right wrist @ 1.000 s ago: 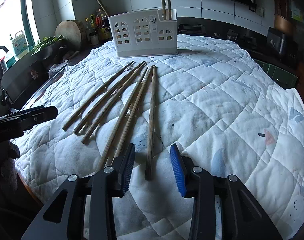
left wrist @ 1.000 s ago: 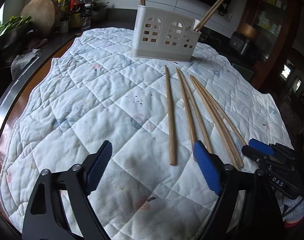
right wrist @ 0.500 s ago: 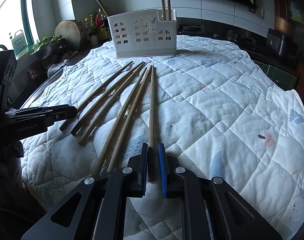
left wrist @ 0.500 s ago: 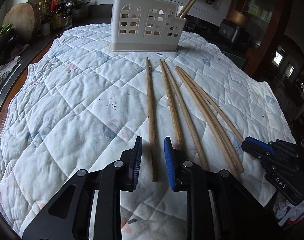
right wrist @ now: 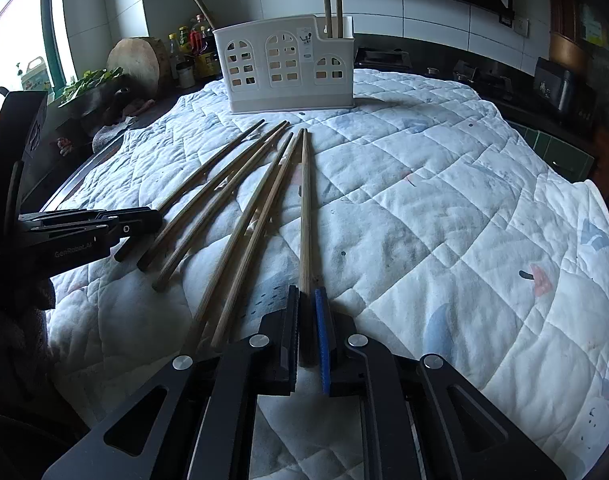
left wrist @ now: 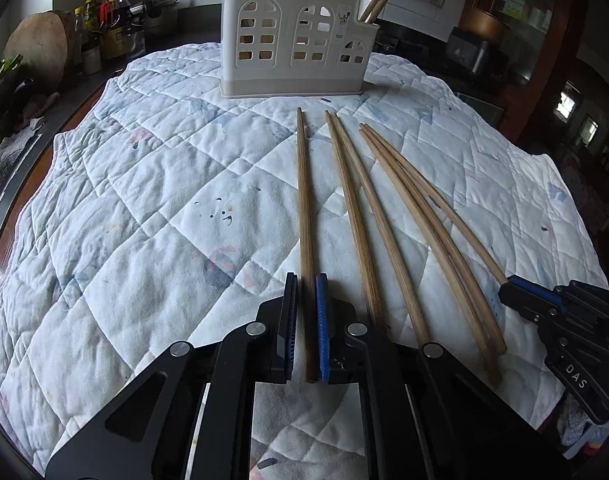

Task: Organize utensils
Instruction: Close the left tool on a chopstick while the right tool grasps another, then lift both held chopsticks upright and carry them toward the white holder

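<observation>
A white quilted cloth (left wrist: 152, 216), soft and puckered into diamond stitching with faint ink specks, covers the table. Six long wooden chopsticks lie on it in a loose fan, slim, round and pale brown with darker thick ends, their thin tips pointing at the holder.

The left gripper (left wrist: 305, 312) is closed on the thick end of the leftmost chopstick (left wrist: 304, 208), its ribbed pads pressing both sides; that stick runs straight ahead from the jaws. To its right lie the other chopsticks (left wrist: 388, 220), close together and partly touching.

The right gripper (right wrist: 306, 320) is likewise clamped on the rightmost chopstick (right wrist: 304, 208), which also runs straight ahead of it, with the remaining sticks spread to its left. Whether either held stick is off the cloth cannot be told.

Beyond both grippers, at the far end of the cloth, stands the holder (left wrist: 292, 40), a smooth white plastic box with arched, window-like cutouts. A few chopsticks already stand upright in it.
</observation>
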The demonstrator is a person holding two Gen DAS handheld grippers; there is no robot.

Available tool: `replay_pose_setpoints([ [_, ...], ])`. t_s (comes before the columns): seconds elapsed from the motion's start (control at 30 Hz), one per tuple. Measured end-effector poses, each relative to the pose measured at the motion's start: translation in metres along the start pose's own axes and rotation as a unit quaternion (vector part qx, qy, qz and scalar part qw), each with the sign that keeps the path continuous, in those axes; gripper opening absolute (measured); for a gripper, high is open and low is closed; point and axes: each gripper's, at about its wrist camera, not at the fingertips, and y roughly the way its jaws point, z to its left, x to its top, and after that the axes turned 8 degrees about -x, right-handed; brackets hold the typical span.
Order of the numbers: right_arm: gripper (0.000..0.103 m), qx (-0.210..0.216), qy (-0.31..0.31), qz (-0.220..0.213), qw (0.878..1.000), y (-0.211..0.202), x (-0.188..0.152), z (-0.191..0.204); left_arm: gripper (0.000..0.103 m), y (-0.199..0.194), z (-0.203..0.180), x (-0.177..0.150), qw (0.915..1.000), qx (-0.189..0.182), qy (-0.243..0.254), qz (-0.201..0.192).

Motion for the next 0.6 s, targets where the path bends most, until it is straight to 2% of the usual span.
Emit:
replay_pose_setpoints([
  [0.27,0.007,-0.004,-0.004,-0.012,1.0,-0.006,0.005,-0.002,0.006,-0.007,-0.001,0.002,1.0,0.0,-0.006,-0.007],
  [0.6,0.007,-0.006,-0.014,-0.076,0.997,-0.046,0.046,-0.006,0.006,-0.042,-0.008,0.019,0.9986,-0.018,0.002,-0.049],
])
